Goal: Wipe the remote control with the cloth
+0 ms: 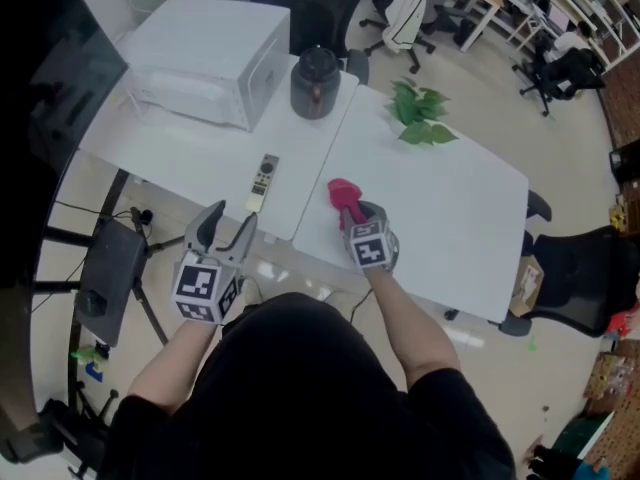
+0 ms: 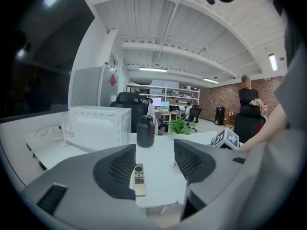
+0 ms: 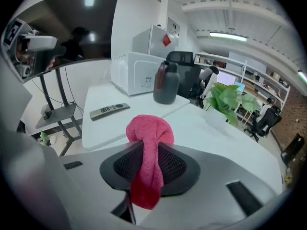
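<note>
The left tongs stand wide open, with nothing between the two dark ribbed pads. They hang off the near edge of the worktop, on the person's side of the remote control and clear of it. In the left gripper view the remote control shows through the gap between the jaws, lying flat on the white worktop beyond them, with its long side pointing away from the person.

The right tongs are clamped on the pink cloth. The jaws are drawn close, with only the fabric between them. A rounded bunch of cloth sticks out past the tips and a tail hangs down behind the pads. These tongs are just to the right of the remote control, over the worktop near its front edge, and the cloth is apart from the remote control. Whether the cloth touches the worktop cannot be told.

Beyond the remote control stand a dark jug and a white microwave. A green plant lies farther to the right of it.
</note>
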Tool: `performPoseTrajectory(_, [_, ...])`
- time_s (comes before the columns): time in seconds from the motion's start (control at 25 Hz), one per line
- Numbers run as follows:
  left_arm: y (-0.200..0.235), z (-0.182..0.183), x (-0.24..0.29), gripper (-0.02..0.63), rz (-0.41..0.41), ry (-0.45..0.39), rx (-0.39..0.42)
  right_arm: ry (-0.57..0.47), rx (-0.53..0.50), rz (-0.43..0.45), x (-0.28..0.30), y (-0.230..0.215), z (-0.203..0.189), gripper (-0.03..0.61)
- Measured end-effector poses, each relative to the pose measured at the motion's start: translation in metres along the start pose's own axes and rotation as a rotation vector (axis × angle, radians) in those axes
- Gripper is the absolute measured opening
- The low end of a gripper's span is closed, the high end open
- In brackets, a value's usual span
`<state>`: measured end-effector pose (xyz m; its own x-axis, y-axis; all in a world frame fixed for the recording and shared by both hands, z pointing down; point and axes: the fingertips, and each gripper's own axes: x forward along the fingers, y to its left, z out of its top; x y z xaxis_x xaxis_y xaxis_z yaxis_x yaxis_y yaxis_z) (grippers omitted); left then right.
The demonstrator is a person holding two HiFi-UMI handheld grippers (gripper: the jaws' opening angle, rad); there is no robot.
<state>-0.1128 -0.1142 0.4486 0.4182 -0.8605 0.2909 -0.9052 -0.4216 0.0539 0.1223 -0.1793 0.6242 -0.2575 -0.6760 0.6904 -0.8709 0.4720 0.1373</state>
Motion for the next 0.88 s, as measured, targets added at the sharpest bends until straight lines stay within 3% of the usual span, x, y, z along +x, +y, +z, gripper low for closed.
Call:
performPoseTrajectory(0.2, [-0.012,0.014,-0.010,0.255,-0.014,-0.014,0.038,0.134,-0.006,0.007,0.033,-0.001,-0.033,0.103])
performPoseTrajectory(0.52, [-0.018,0.013,-0.007,0.255,-0.022,-0.010,0.082,0.179,0.007,0.011,0.046,-0.002,-0.044,0.143])
performPoseTrajectory(0.68, [-0.022,0.019,-0.002,0.255,-0.045,-0.029,0.110,0.054,0.035,0.012,0.020,-0.004,-0.019,0.175])
performPoseTrajectory(0.88, [-0.040,0.033,0.007,0.235,-0.107,-0.069,0.173,-0.210,0.058,0.040,-0.070,0.008,0.056,0.175])
